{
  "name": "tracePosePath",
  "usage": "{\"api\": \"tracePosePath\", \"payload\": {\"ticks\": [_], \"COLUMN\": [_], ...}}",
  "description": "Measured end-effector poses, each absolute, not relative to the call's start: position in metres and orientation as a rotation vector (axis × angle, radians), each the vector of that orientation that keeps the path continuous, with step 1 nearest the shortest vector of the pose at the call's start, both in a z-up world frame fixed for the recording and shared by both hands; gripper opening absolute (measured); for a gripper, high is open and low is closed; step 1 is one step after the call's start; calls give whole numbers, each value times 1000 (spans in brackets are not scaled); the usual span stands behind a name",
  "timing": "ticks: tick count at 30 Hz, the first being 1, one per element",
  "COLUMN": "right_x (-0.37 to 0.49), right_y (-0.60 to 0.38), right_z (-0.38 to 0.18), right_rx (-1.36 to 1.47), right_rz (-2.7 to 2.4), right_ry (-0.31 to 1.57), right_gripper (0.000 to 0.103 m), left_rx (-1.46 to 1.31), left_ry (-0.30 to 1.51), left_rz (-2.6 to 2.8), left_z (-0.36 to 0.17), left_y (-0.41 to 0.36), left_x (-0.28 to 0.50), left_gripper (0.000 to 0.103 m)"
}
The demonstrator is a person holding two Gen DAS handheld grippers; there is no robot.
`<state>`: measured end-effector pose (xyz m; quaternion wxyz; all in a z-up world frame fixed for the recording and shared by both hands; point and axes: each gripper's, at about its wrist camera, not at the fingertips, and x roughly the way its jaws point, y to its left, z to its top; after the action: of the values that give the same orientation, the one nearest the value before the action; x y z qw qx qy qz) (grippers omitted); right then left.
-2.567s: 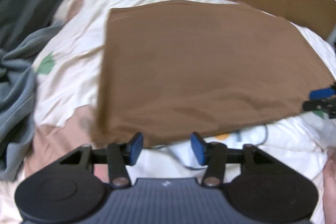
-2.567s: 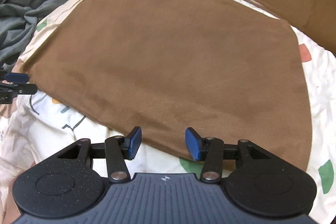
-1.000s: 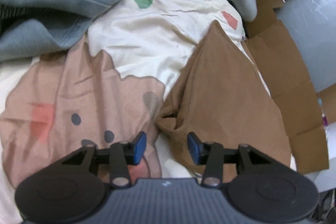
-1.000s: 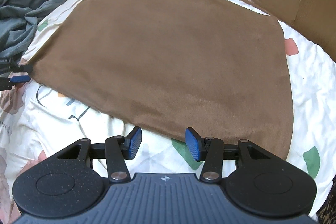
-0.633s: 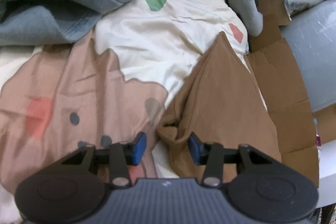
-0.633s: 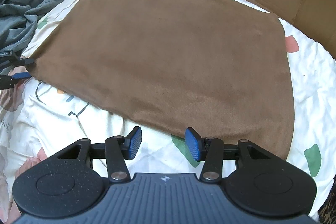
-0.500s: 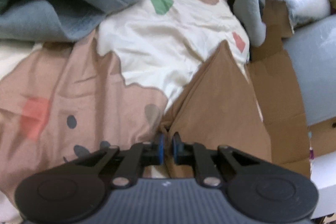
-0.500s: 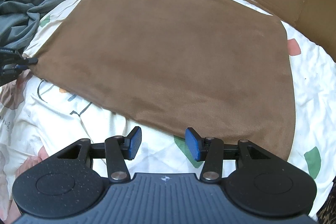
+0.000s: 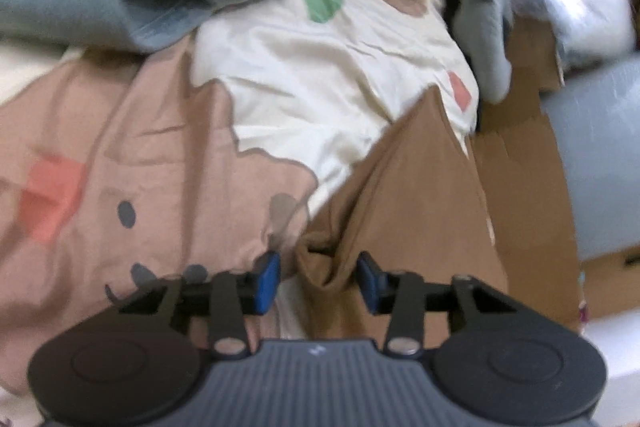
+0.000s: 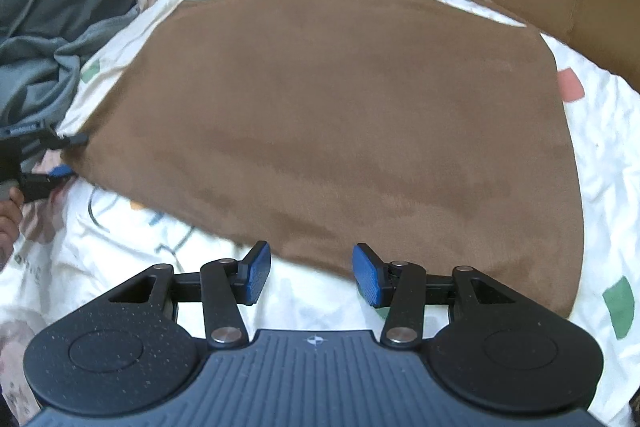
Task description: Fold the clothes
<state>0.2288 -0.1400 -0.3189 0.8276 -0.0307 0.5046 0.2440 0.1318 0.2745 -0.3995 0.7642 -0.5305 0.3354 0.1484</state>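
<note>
Brown cloth [image 10: 352,115], long axis crosswise

Left wrist view is motion-blurred overall, edges soft. Brown cloth [image 9: 404,195] there: near corner bunches between the left claw [image 9: 318,281] pads as they open; contact with either pad can't be told through the blur, and the cloth's underside is hidden. In the right wrist view the hand [image 10: 8,215] on the left claw is cut off by the frame edge. Grey blanket [image 10: 52,7] is cropped top-left. The right claw [image 10: 311,274] body hides the bedsheet [image 10: 120,247] beneath it.
</note>
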Motion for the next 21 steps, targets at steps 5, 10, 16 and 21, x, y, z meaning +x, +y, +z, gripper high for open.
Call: {"api": "tracePosePath", "payload": {"ticks": [5,10,16,21], "right_x": [245,259,275,283], "right_y": [-129,-113,-97,-95], "right_z": [-316,-324,-323,-322], "right_rx": [10,49,22,47], "right_rz": [519,522,514,489], "right_ry": [1058,1091,1129,1093], "right_gripper": [48,31,23,22], "left_rx": [-1164,-1139,-1163,-1170], "left_ry": [725,720,695,682], "left_rz": [291,279,284,278], "left_z": [-391,-373,-363,-356], "left_y": [275,274,278,278], "left_x": [127,129,127,124], "left_gripper": [8,7,6,6]}}
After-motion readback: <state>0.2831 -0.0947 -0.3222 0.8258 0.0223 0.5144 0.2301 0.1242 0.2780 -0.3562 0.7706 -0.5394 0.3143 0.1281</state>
